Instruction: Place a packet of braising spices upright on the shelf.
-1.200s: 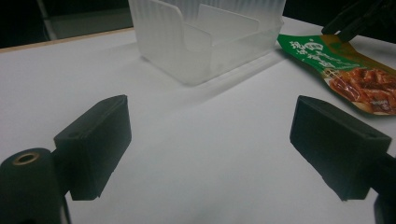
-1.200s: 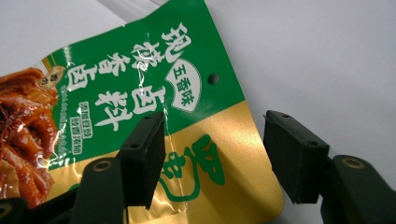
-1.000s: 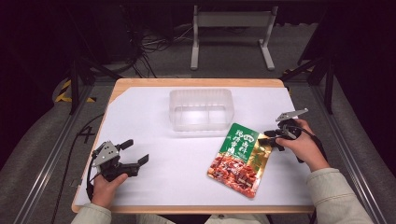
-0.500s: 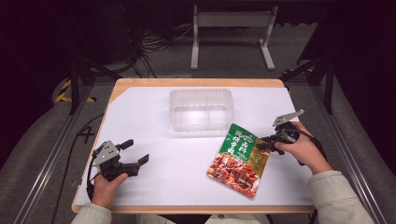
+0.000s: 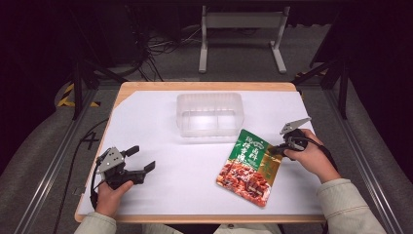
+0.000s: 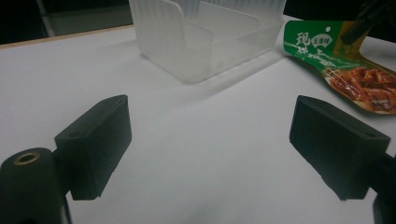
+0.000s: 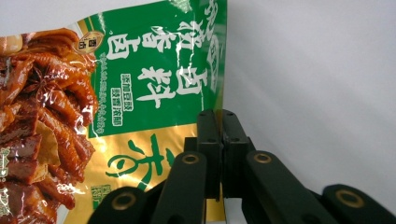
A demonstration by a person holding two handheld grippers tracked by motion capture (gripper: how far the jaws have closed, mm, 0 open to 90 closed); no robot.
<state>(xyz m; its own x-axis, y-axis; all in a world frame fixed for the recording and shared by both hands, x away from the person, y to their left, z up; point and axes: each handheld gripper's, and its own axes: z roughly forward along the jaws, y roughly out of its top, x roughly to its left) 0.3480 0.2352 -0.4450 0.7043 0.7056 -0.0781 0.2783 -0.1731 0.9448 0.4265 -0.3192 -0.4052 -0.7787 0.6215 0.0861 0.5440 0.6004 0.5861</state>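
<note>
White paper covers the wooden tabletop (image 5: 160,117), which is the largest thing in the scene, and its pale wood rim shows at the far edge. Near the middle of the far half stands a clear plastic rectangular container (image 5: 210,113) with a divider inside; it looks empty. Just in front of its right corner, and close to it, lies the green and gold foil food pouch (image 5: 251,167) with a picture of red-brown meat. It lies flat on the paper, tilted, with the green end toward the container.

The right tool (image 5: 278,148) is at the right edge of the pouch. In the right gripper view its two black jaws are pressed together on the thin side seam of the pouch (image 7: 154,107), at the gold part. The left tool (image 5: 141,158) rests low at the near left of the tabletop, well apart from the pouch, with its jaws wide apart and nothing between them (image 6: 205,154).

The pouch probably is light and soft, so it will bend and hang down when it is lifted by one edge. The foil surface is glossy and may slip, but the flat sealed seam is stiffer than the filled middle, so the seam is a good place to hold. A grip on the middle could press the contents. If the pouch goes into the container, it may need some support from the other side.
</note>
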